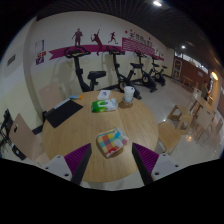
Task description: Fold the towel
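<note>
A small folded towel [111, 142] with a bright checked pattern of many colours lies on the round wooden table [100, 122], near its front edge. My gripper [111, 161] is open, its two purple pads [77, 158] wide apart. The towel lies just ahead of the fingers, in line with the gap between them, and neither finger touches it.
Farther on the table lie a green packet [103, 105], a white container [128, 95] and a dark flat thing [64, 110]. Chairs [178, 122] stand round the table. Exercise bikes [82, 68] line the far wall.
</note>
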